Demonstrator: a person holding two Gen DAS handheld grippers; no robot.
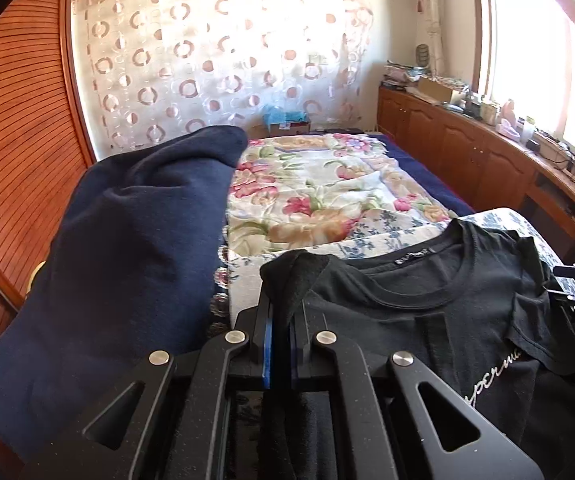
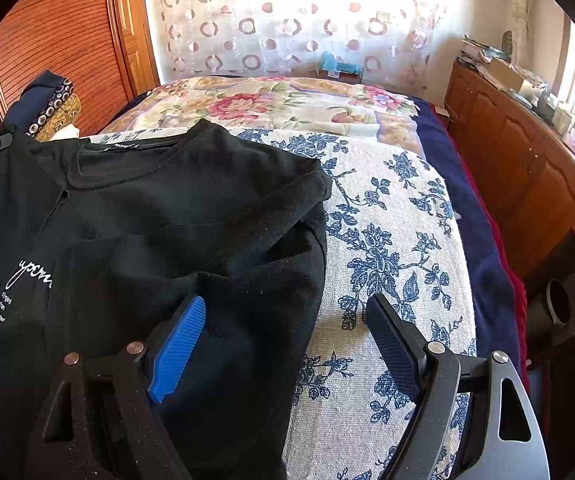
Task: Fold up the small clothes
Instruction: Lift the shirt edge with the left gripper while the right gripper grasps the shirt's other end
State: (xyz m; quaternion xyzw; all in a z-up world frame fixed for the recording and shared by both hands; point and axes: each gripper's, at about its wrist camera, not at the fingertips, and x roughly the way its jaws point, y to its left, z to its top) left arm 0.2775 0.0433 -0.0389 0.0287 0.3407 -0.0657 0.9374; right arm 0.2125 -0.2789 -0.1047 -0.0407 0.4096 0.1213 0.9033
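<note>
A home bedroom: bed [image 2: 387, 208] with floral covers, curtain [image 1: 215, 60], wooden cabinets [image 1: 467, 148].

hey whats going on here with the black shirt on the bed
A person is folding a black t-shirt that lies on a blue-flowered cloth on the bed, using a handheld gripper in each hand. The left gripper is shut on a pinch of the shirt's fabric near the collar. The right gripper is open at the shirt's other edge, one finger over the shirt and one over the cloth, holding nothing. A dark blue garment is bunched up at the left.
</note>
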